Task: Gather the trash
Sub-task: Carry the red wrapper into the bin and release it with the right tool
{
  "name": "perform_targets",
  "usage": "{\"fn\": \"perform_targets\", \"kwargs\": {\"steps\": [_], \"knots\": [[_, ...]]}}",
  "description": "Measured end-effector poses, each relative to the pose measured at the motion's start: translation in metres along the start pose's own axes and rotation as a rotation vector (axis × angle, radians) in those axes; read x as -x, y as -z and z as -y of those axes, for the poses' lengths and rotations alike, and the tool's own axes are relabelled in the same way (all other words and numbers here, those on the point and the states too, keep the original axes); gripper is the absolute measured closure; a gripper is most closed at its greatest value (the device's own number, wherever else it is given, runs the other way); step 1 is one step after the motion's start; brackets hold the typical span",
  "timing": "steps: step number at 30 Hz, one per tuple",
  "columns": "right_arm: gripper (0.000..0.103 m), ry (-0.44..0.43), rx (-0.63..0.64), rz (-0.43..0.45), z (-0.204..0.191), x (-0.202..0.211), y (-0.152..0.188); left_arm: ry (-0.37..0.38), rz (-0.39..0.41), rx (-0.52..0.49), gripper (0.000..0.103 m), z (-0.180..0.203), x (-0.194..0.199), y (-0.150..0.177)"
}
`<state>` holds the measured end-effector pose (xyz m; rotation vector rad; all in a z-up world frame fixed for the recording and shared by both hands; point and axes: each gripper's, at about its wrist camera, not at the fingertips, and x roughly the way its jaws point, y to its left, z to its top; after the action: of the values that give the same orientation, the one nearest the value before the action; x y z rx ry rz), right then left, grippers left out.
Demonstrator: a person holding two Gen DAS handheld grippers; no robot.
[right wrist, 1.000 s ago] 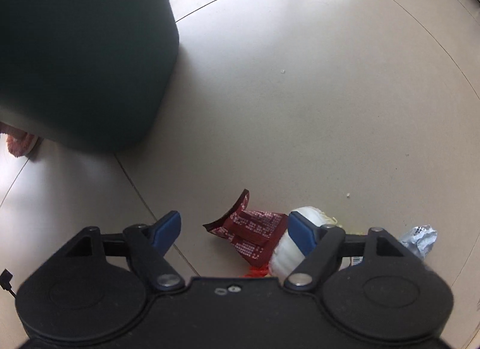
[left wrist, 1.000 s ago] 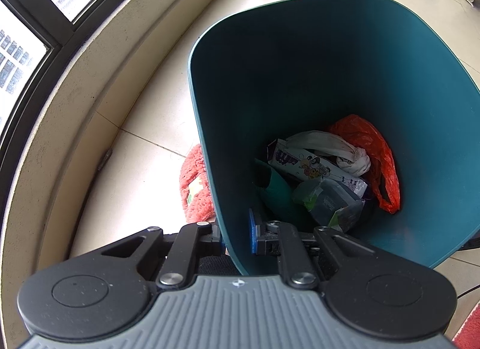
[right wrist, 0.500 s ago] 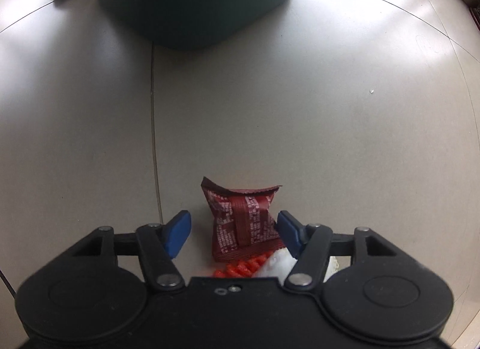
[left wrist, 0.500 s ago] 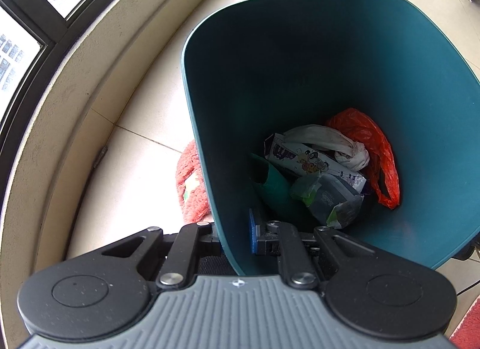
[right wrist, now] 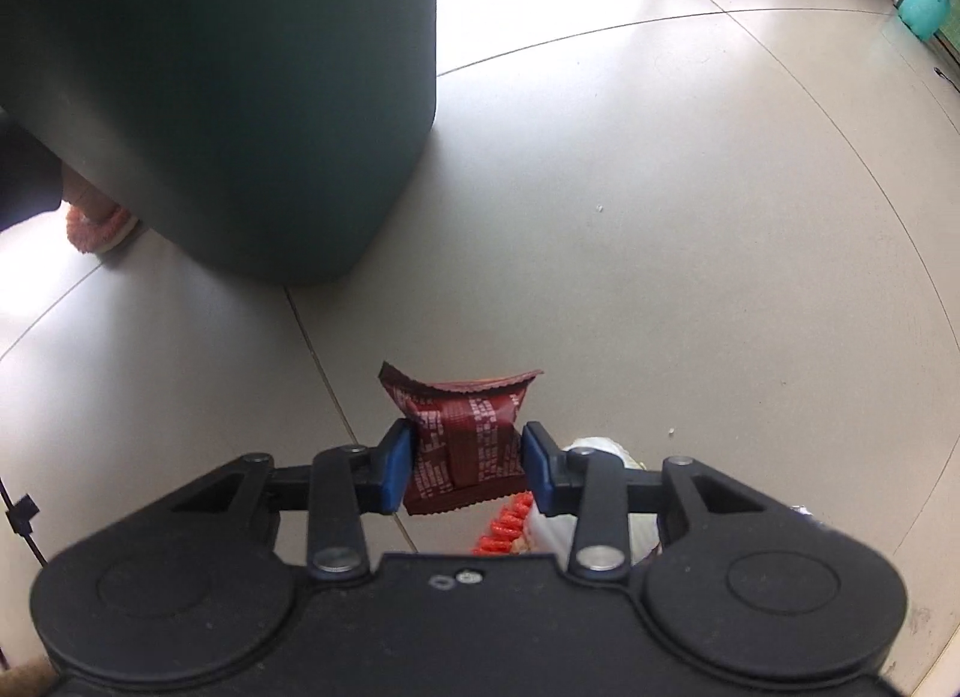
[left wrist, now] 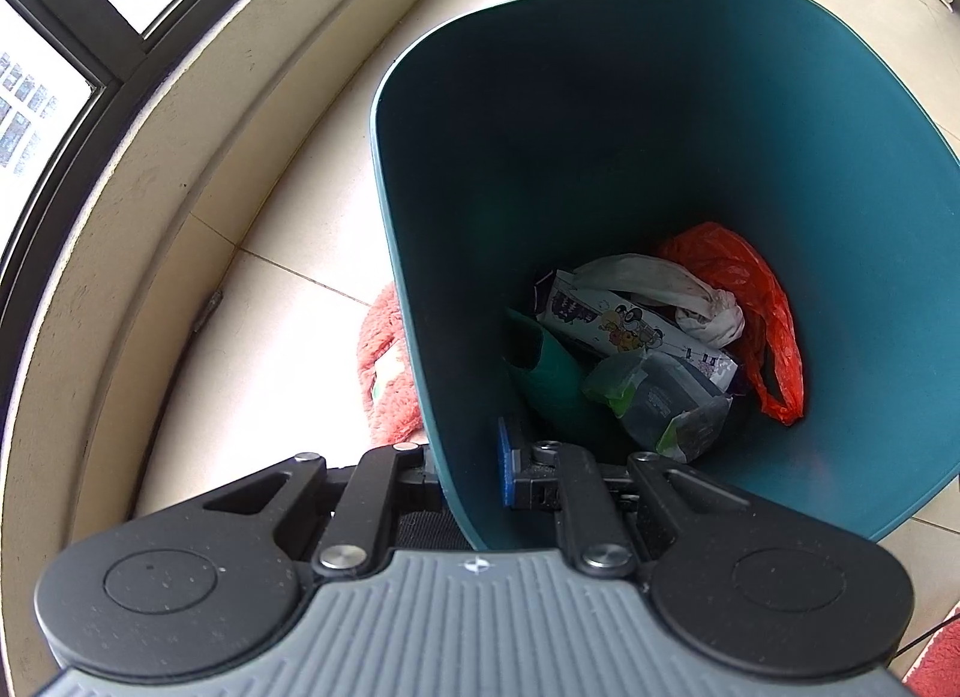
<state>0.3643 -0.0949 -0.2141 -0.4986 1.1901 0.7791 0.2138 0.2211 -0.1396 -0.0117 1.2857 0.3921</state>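
Jaws of the right gripper (right wrist: 467,466) clench a crumpled dark-red foil wrapper (right wrist: 463,440) at lower centre; the left gripper (left wrist: 468,469) clamps the teal plastic bin's (left wrist: 600,115) rim. Step: pickup; next, lift and carry binward.

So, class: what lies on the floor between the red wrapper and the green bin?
Bare floor tile with one grout line, seen from the right wrist, separates wrapper and bin.
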Motion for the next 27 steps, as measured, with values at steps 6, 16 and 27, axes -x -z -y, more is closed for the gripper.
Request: {"fn": "perform_targets", "kwargs": {"steps": [6, 16, 27], "knots": [[0.066, -0.037, -0.083, 0.151, -0.006, 0.089, -0.025, -0.004, 0.001, 0.016, 0.089, -0.001, 0.000, 0.000], [0.066, -0.105, -0.068, 0.252, -0.054, 0.159, -0.096, 0.013, 0.007, 0.036, 0.090, -0.006, 0.002, 0.001], [0.066, -0.086, -0.104, 0.155, -0.107, 0.110, -0.159, 0.073, 0.013, 0.068, 0.091, -0.018, 0.008, -0.001]]}}
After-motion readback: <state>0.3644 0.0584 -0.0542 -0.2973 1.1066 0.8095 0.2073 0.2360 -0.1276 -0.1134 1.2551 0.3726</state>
